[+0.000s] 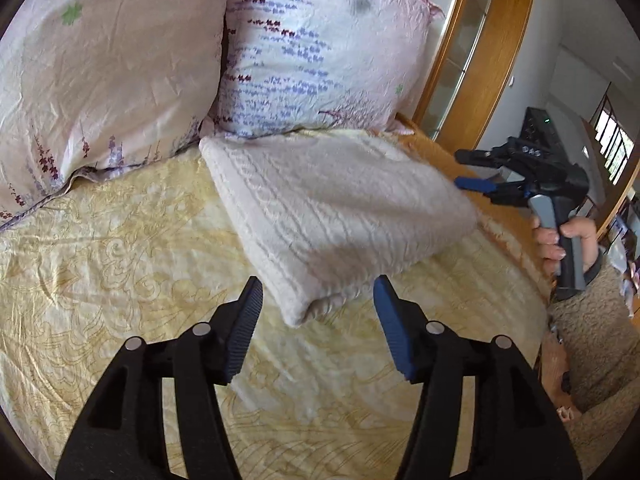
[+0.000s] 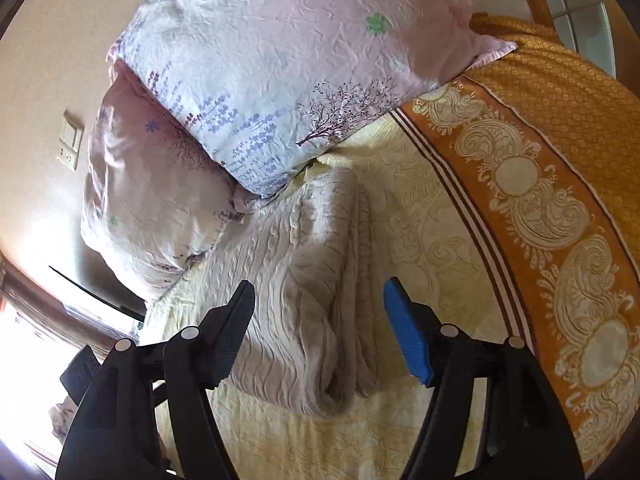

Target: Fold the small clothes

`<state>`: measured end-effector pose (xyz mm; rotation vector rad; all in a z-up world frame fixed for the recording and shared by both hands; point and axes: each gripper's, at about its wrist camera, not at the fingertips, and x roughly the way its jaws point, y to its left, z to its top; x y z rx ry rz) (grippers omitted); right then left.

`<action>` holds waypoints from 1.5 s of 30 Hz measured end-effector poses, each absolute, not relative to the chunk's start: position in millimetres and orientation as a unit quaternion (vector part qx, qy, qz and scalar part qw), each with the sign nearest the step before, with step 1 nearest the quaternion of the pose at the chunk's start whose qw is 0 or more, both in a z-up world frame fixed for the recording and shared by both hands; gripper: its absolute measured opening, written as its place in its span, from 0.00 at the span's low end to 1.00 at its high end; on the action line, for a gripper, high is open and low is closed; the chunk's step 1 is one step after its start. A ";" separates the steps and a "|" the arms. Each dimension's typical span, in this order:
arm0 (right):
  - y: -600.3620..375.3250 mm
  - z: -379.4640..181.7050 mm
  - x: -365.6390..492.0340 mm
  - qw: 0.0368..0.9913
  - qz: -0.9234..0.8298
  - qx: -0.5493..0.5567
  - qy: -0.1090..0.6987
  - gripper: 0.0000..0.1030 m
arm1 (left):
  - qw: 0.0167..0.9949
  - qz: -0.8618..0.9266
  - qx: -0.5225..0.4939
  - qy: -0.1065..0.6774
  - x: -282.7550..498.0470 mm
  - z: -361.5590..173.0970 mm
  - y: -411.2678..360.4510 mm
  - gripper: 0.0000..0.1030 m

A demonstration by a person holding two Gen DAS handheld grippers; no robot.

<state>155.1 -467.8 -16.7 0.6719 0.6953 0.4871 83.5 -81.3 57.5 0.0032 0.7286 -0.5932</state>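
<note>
Since both grippers, left gripper [image 1: 318, 300] and right gripper [image 2: 319, 302], gape empty just short of the folded sweater [image 1: 340, 216], any snagged corner ahead could undo that fold.

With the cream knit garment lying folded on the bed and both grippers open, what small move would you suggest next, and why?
Probably draw both grippers back clear of the cream knit garment. It already lies as a compact folded bundle on the yellow bedspread, near the pillows. The left gripper and right gripper are open with nothing pinched, so the fold looks finished.
</note>
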 end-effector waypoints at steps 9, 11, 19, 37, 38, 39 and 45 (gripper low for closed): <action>-438.5 -35.9 228.3 0.828 0.232 0.321 0.398 0.19 | 0.882 -0.282 0.017 0.378 113.3 35.6 -133.9 0.59; -433.4 -29.6 227.7 0.847 0.226 0.294 0.382 0.15 | 0.881 -0.281 0.022 0.381 115.0 29.6 -134.9 0.58; -427.8 -3.3 231.6 0.896 0.190 0.226 0.330 0.09 | 0.877 -0.288 0.032 0.383 116.4 22.8 -138.2 0.59; -462.8 -39.7 216.1 0.819 0.238 0.346 0.392 0.80 | 0.847 -0.267 -0.195 0.416 177.1 40.9 -60.6 0.91; -460.7 -43.0 217.3 0.814 0.239 0.346 0.401 0.79 | 0.839 -0.264 -0.203 0.430 185.7 36.7 -61.1 0.91; -457.6 -45.0 218.3 0.812 0.240 0.343 0.408 0.79 | 0.834 -0.261 -0.206 0.440 192.4 33.8 -64.0 0.91; -434.7 -53.0 222.8 0.799 0.263 0.327 0.431 0.79 | 0.824 -0.254 -0.185 0.472 216.4 18.9 -93.1 0.90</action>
